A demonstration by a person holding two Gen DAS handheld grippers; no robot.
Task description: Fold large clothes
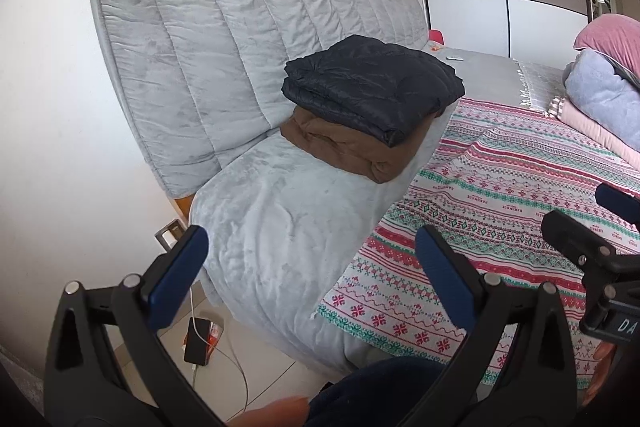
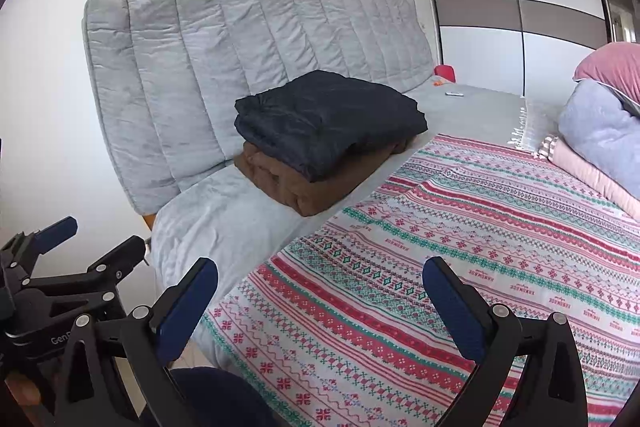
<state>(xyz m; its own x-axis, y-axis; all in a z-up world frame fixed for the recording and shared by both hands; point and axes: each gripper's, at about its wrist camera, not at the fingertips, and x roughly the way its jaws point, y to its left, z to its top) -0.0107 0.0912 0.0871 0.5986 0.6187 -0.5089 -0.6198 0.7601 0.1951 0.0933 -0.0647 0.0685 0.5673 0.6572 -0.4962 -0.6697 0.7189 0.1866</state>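
Note:
A folded black quilted garment [image 1: 372, 87] [image 2: 328, 119] lies on top of a folded brown garment [image 1: 352, 151] [image 2: 304, 187] on the grey bed cover near the headboard. My left gripper [image 1: 312, 251] is open and empty, held above the bed's near corner. My right gripper [image 2: 320, 287] is open and empty over the patterned red, green and white blanket [image 1: 500, 227] [image 2: 460, 247]. The right gripper also shows in the left wrist view [image 1: 592, 227], and the left gripper also shows in the right wrist view [image 2: 92, 231]. Both are well short of the stack.
A padded grey headboard [image 1: 240, 39] [image 2: 248, 59] stands against the white wall. Pink and grey bedding [image 1: 604, 95] [image 2: 600, 131] is piled at the right. A wardrobe [image 2: 516, 7] stands behind. A black box and cables [image 1: 200, 341] lie on the floor.

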